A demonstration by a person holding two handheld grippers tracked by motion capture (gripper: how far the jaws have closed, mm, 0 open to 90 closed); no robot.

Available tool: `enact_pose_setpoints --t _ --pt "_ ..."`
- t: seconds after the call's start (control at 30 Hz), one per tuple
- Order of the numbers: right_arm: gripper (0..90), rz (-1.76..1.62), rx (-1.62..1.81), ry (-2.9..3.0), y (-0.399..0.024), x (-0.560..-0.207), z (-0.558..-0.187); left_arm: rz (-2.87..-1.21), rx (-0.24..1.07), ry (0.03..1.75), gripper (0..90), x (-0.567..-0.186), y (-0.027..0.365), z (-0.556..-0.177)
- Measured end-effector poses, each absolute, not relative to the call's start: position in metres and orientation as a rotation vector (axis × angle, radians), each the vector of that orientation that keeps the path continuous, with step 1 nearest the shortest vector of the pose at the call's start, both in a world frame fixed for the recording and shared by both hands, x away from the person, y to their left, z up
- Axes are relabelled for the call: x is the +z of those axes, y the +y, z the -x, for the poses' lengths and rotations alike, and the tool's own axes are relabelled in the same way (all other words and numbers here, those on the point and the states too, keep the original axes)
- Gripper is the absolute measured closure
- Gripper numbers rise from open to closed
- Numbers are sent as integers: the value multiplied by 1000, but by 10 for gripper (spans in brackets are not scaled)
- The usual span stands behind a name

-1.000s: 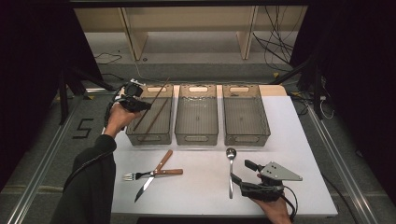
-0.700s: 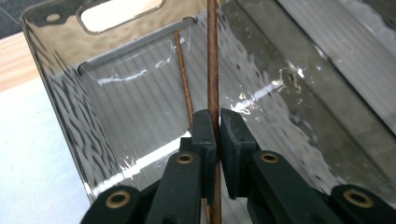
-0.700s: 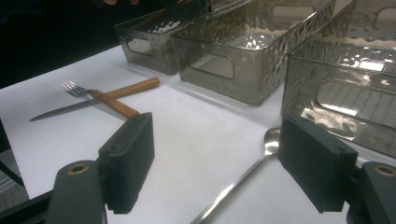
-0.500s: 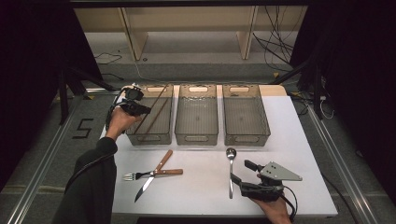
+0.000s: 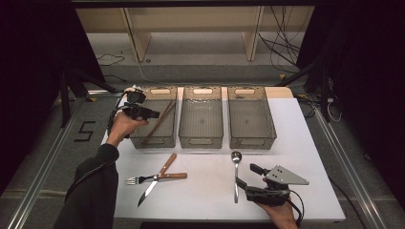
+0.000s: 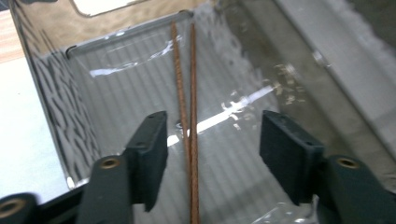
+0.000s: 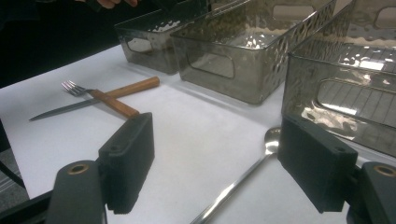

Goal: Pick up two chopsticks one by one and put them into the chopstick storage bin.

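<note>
Over at the left bin, the left gripper hung with its jaws apart, having just opened, and the two chopsticks lay loose on the bin's floor between them, untouched. Their near ends ran off the bottom of the left gripper view. The right gripper sat low on the white table, jaws wide and empty, beside a spoon whose handle was cut off below. A fork and knife lay crossed nearby.

Rough brown wooden chopsticks lie in a glossy dimpled clear-plastic bin
</note>
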State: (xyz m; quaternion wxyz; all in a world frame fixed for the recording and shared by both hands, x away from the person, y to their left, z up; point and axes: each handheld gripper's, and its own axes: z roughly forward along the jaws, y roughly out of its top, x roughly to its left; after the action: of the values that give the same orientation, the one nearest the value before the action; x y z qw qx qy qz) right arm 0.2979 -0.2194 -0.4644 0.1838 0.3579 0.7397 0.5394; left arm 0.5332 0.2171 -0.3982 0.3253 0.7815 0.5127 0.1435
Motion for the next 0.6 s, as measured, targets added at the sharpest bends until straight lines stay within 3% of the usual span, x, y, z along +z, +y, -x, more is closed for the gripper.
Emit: enact_pose_setpoints --t 0.23,0.6 --pt "279 -1050 1478 2091 -218 -465 -299 -1997 384 1258 265 -384 203 -494" --pt "342 -1071 1424 2115 -215 -466 -300 -1897 355 1106 220 -393 181 -414"
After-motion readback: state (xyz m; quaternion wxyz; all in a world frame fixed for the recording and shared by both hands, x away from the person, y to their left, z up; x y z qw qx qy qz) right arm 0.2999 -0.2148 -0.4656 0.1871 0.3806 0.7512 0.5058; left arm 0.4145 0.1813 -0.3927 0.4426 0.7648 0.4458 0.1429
